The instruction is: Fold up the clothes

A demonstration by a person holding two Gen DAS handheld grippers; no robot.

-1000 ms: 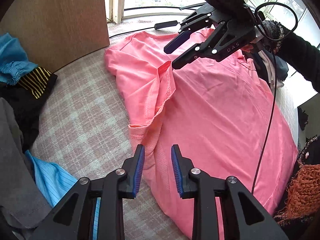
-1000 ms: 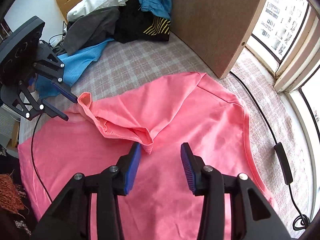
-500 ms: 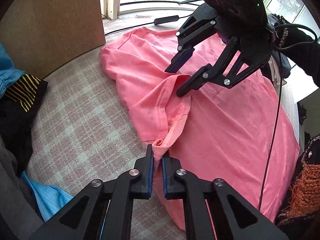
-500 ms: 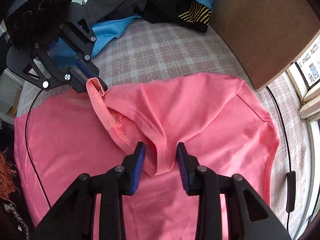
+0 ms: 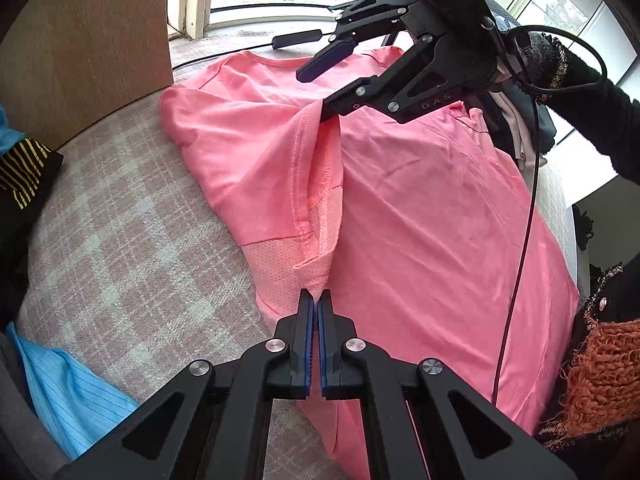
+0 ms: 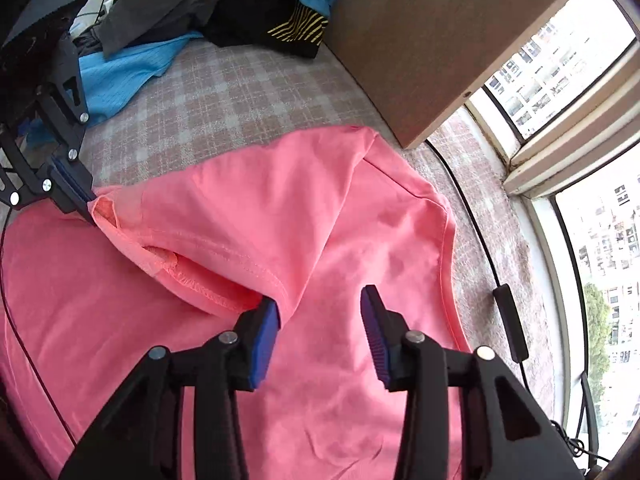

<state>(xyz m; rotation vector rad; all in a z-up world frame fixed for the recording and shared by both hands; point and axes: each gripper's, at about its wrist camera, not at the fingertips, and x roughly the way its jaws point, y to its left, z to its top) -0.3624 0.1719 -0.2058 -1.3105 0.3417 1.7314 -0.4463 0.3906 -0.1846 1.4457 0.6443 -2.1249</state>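
Note:
A pink t-shirt [image 5: 420,200] lies spread on the checked bed cover [image 5: 120,240], with its left sleeve folded inward over the body. My left gripper [image 5: 318,300] is shut on the sleeve's mesh hem corner [image 5: 316,276]. In the right wrist view the shirt [image 6: 320,240] fills the middle, and my left gripper [image 6: 86,204] pinches the sleeve corner at the left. My right gripper [image 6: 320,312] is open; its left finger [image 6: 264,336] touches the sleeve's stitched fold, the right finger hangs over the shirt body. It appears in the left wrist view [image 5: 320,80] at the sleeve's far end.
A pile of clothes lies at the bed's head: a blue garment [image 6: 124,76], a black one with yellow stripes [image 6: 296,28], a grey one [image 6: 160,8]. A wooden board [image 6: 440,40] stands by the window. A black cable with a switch [image 6: 508,320] runs along the sill side.
My left gripper closed on the sleeve hem corner and pulled the sleeve taut across the shirt. My right gripper narrowed around the sleeve fold, then opened wide again.

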